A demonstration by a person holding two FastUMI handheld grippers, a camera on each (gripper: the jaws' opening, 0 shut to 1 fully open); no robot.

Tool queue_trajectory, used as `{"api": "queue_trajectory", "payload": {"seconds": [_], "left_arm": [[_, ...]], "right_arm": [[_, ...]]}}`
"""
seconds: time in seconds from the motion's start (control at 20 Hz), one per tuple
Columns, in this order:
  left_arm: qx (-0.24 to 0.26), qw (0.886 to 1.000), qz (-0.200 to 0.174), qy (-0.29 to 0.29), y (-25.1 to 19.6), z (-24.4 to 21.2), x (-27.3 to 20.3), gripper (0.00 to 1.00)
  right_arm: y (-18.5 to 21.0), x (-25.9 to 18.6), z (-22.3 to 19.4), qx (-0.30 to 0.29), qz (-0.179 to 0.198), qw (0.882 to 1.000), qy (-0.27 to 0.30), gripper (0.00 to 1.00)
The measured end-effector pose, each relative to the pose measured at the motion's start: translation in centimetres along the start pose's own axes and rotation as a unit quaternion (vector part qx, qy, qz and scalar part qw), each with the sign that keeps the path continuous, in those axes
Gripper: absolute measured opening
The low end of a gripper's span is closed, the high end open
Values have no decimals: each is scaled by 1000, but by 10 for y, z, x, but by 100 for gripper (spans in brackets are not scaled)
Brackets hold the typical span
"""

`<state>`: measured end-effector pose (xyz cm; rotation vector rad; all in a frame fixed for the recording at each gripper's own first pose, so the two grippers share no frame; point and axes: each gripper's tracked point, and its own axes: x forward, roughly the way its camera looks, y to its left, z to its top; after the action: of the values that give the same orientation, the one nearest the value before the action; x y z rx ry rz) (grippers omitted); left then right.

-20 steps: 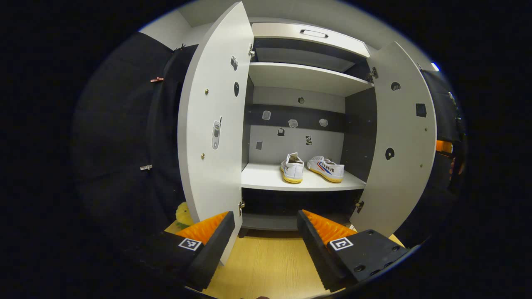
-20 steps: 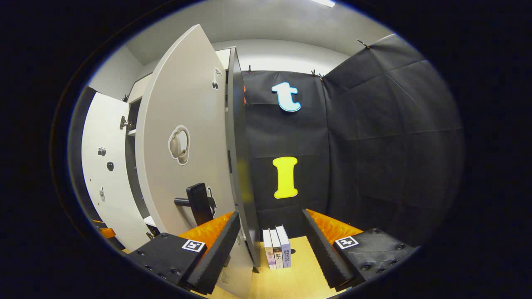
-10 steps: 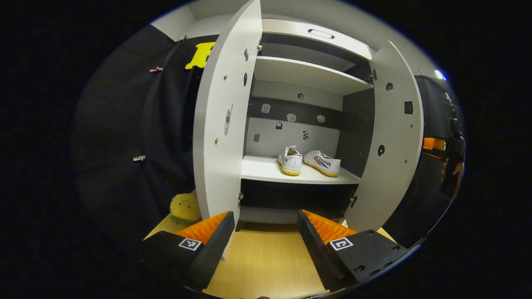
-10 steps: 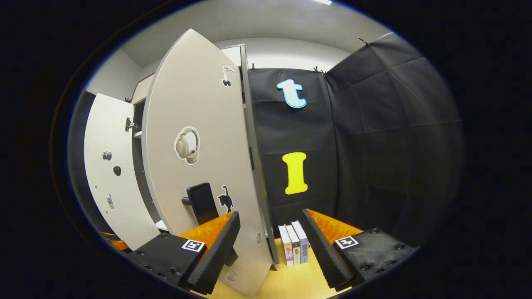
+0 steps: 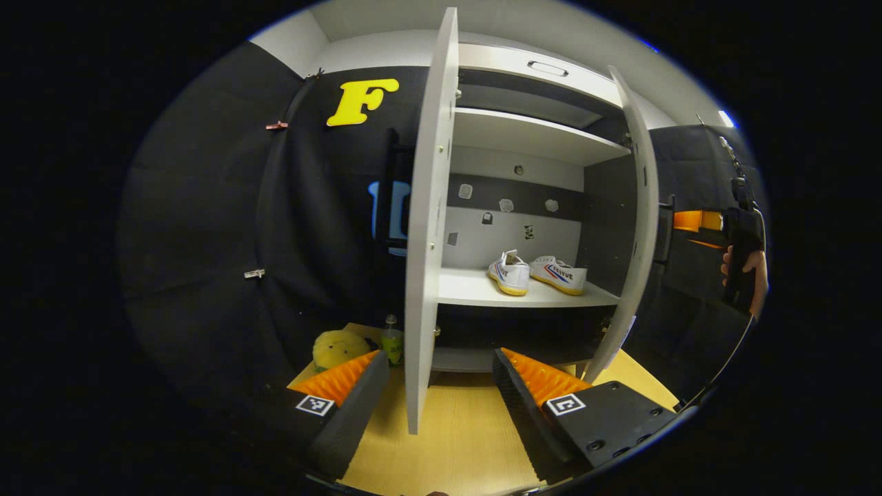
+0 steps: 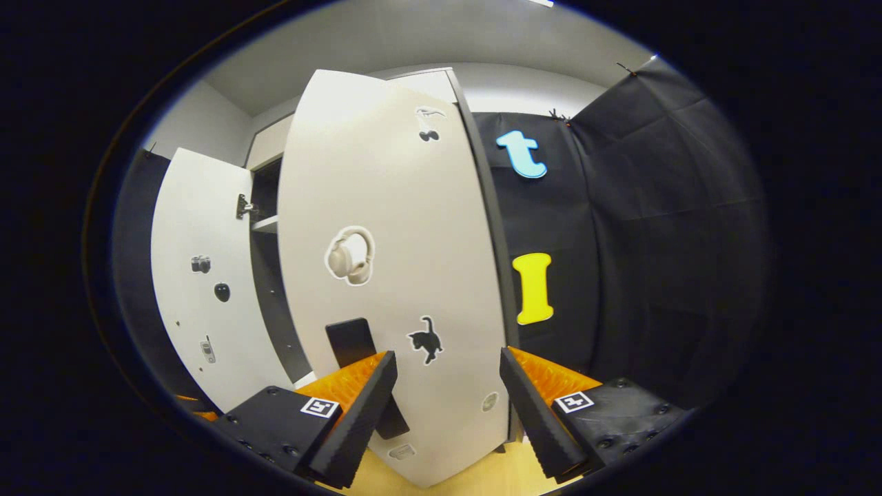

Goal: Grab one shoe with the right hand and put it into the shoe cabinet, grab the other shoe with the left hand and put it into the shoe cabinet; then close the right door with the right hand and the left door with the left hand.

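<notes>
A: What is standing out most in the left gripper view?
B: The shoe cabinet [image 5: 530, 138] is sitting open on the wooden floor [image 5: 448, 441]. Its left door [image 5: 427, 227] is showing edge-on, and its right door [image 5: 637, 220] is swinging partway in front of the cabinet.
A: And the shoes?
B: Both shoes [image 5: 537, 273] are lying side by side on the cabinet's middle shelf [image 5: 475, 289], toward the right door.
A: What is the left hand-held gripper [image 5: 441, 393] doing?
B: It is hovering low in front of the cabinet with its jaws spread apart, gripping nothing, the left door's edge showing between them.
A: And in the right gripper view?
B: The right hand-held gripper [image 6: 444, 399] is sitting wide open too, right up at the outer face of the right door [image 6: 393, 275]. Whether its fingers are touching the door, I cannot tell. The black handle [image 6: 355, 344] is just above its left finger.
A: Anything beside the cabinet?
B: A yellow plush toy [image 5: 337, 346] and a small green bottle [image 5: 391, 341] are sitting left of it.
</notes>
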<state>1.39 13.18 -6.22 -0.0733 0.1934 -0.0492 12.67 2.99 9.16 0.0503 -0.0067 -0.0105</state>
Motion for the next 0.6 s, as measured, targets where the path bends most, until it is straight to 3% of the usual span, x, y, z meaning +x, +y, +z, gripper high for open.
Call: {"api": "queue_trajectory", "payload": {"seconds": [0.25, 0.6], "left_arm": [[-8, 1000, 17, -8, 33, -9, -18, 95], [-8, 998, 58, -4, 93, 1, 1, 95]], "right_arm": [[25, -16, -26, 0, 4, 1000, 5, 98], [23, -43, -70, 22, -21, 998, 49, 98]]}}
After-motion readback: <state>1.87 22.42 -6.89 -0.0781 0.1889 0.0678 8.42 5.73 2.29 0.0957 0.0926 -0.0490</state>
